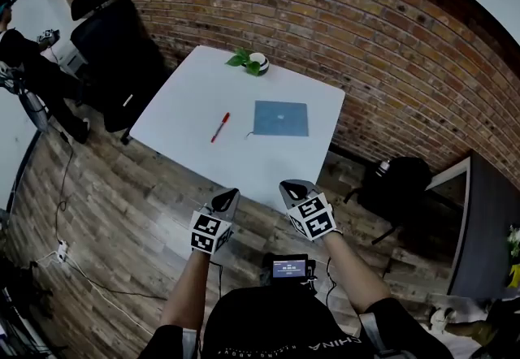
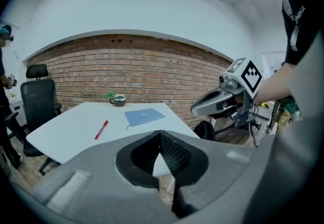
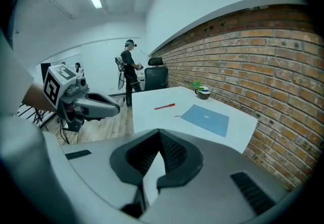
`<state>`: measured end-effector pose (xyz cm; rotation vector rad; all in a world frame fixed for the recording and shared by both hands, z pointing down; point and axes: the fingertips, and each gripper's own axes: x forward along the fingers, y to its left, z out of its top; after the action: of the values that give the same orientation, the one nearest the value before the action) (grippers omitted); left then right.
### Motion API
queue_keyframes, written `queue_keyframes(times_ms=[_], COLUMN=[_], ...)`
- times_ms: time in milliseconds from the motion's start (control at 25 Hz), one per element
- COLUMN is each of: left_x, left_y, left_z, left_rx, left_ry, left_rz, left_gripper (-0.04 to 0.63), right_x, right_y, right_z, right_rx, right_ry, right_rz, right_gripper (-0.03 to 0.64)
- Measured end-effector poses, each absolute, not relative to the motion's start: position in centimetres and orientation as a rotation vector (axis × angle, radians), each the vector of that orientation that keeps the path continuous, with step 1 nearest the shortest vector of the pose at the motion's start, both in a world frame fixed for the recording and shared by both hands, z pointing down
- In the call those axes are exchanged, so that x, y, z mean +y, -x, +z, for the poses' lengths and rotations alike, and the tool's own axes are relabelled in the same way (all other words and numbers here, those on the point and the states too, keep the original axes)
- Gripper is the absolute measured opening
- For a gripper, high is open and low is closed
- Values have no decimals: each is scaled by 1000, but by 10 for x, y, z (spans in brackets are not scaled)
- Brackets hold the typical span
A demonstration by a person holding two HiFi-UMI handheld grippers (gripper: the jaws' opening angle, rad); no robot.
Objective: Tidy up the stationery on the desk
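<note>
Brick wall [image 1: 341, 16] and wood floor [image 1: 122, 211] fill the head view, w/ a white desk [image 1: 187, 105] in the middle. A mug [image 1: 258, 62] sits at the far edge w/ green leaves [image 1: 240, 59] just beside it; can't tell what's inside. Red pen [image 1: 220, 127] lies mid-desk, w/ a blue notebook [image 1: 281, 118] near it on the right, not touching. A black chair [image 1: 114, 41] stands at the desk's left. Your left gripper [image 1: 227, 198] and right gripper [image 1: 294, 187] hang by the near edge, well apart from the pen

Left gripper view: fingers together, nothing btwn them; pen lies on the desk beyond, left of the tips

Right gripper view: fingers together, empty; pen and notebook lie well ahead, and a person [image 3: 130, 68] stands by the chair
</note>
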<state>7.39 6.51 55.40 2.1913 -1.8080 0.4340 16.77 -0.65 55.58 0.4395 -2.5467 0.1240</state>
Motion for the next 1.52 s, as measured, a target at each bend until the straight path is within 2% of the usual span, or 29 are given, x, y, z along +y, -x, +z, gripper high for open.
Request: queue_keyframes(times_ms=[640,1520], left_x=[16,-82], left_y=[-15,115], left_z=[564,569], left_rx=[-1832,-1559], left_ry=[-2133,-2342], left_rz=[428,455], left_gripper=[6,6], right_x=[-60,-130], right_y=[-120,-8], right_z=[569,570], right_rx=[-2513,-2406], right_ry=[-411,-722], right_rz=[137,248], right_gripper=[9,9])
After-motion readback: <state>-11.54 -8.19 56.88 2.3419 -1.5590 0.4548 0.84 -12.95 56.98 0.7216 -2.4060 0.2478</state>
